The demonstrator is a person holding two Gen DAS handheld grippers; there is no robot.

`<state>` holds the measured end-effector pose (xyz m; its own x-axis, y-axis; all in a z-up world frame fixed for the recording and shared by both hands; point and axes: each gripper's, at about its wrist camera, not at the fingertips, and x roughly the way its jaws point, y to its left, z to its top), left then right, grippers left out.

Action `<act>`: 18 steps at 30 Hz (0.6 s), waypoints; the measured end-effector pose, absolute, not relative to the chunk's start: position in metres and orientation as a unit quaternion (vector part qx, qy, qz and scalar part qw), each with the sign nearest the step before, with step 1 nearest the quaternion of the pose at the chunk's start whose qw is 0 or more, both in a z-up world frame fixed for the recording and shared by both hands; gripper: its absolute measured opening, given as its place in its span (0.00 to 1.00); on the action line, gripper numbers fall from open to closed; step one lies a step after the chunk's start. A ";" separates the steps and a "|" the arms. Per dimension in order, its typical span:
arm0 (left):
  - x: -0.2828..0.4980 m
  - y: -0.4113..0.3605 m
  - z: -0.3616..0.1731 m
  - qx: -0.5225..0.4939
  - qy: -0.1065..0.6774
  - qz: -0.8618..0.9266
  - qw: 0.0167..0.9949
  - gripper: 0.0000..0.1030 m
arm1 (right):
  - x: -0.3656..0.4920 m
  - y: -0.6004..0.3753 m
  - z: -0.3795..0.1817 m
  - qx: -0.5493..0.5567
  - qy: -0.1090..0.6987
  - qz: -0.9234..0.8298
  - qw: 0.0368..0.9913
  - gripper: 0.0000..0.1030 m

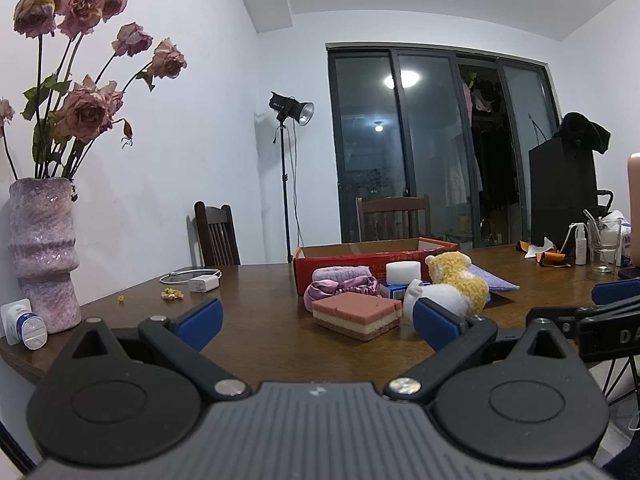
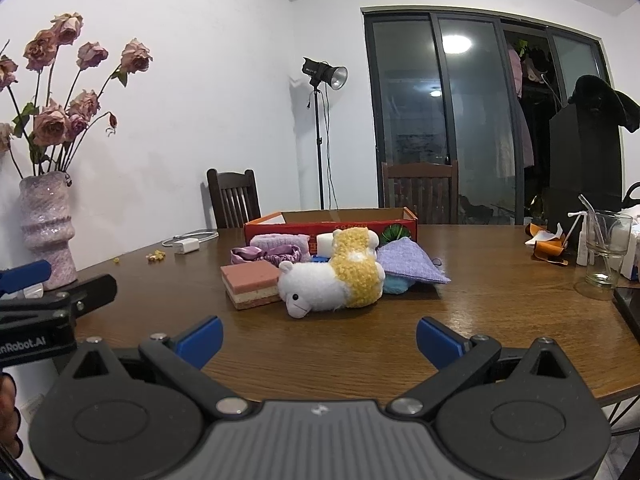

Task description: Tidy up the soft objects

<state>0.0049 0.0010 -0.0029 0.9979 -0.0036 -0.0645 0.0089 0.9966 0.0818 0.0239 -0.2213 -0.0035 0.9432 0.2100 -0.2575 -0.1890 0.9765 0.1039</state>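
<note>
A heap of soft things lies mid-table in front of a red cardboard box [image 1: 340, 270] [image 2: 280, 229]. It holds a pink layered sponge [image 1: 356, 314] [image 2: 250, 282], a white and yellow plush alpaca [image 2: 332, 280] [image 1: 456, 284], a purple satin scrunchie [image 1: 340, 286] [image 2: 260, 256], a folded lilac towel [image 1: 340, 273] [image 2: 280, 242], a white sponge block [image 1: 403, 271] [image 2: 325, 243] and a lilac knitted cloth [image 2: 412, 266] [image 1: 494, 280]. My left gripper [image 1: 318, 324] is open, just short of the pink sponge. My right gripper [image 2: 320, 340] is open, nearer than the alpaca, holding nothing.
A pink vase [image 1: 42, 256] [image 2: 48, 228] of dried roses stands at the table's left edge. A white charger with cable [image 1: 202, 282] [image 2: 186, 246] lies behind. A glass [image 2: 606, 248] [image 1: 602, 246], spray bottle and orange wrappers [image 2: 548, 246] occupy the right side. Two chairs stand beyond the table.
</note>
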 end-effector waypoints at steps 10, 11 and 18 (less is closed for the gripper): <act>0.053 0.004 0.012 0.011 0.037 0.027 0.999 1.00 | 0.056 -0.208 0.004 0.009 0.115 0.133 0.984 1.00; 0.059 0.004 0.014 0.008 0.038 0.029 0.999 1.00 | 0.062 -0.208 0.004 0.005 0.111 0.135 0.985 1.00; 0.120 0.015 0.022 -0.028 0.075 0.011 0.997 1.00 | 0.109 -0.226 0.006 0.070 0.132 0.160 0.976 1.00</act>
